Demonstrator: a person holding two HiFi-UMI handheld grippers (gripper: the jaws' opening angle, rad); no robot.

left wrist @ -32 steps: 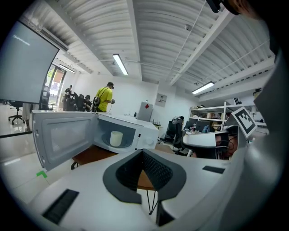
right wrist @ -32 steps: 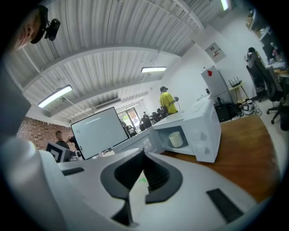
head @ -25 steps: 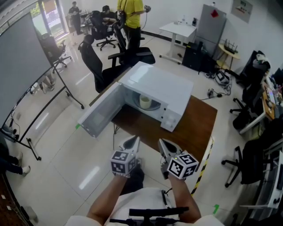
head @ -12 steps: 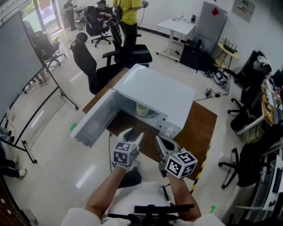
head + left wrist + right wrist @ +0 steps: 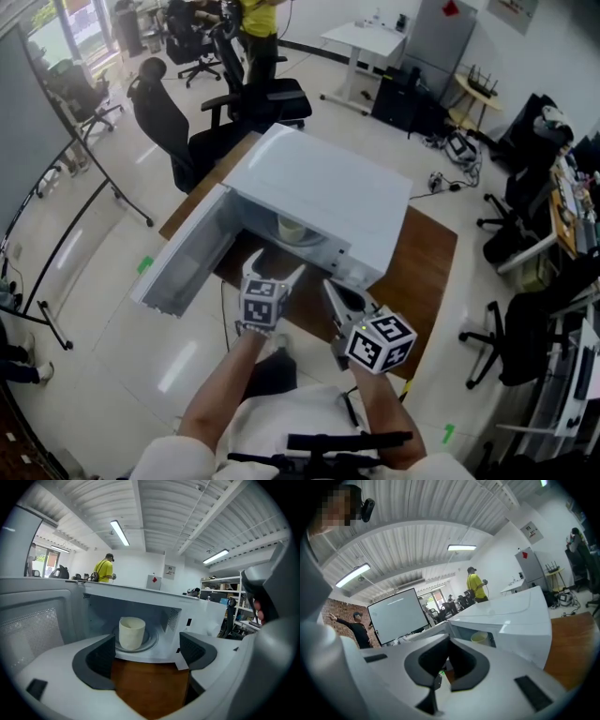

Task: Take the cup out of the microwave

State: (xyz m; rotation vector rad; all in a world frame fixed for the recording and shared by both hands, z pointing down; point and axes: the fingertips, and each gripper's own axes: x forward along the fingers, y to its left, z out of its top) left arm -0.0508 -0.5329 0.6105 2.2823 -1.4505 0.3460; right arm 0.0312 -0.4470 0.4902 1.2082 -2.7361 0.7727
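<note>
Inside open microwave [image 5: 319,183], on its turntable [image 5: 151,639], cup [image 5: 131,632] stands upright, axis vertical. We find it dead ahead of L gripper [image 5: 150,651], still apart; jaws opening wide, nothing betw. them. R gripper [image 5: 449,660]: jaws together, empty, farther off.

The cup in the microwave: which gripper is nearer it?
Left. The left gripper, jaws opening with nothing between them, faces the cup from just outside the microwave; the right gripper hangs farther back, off to the right.
</note>
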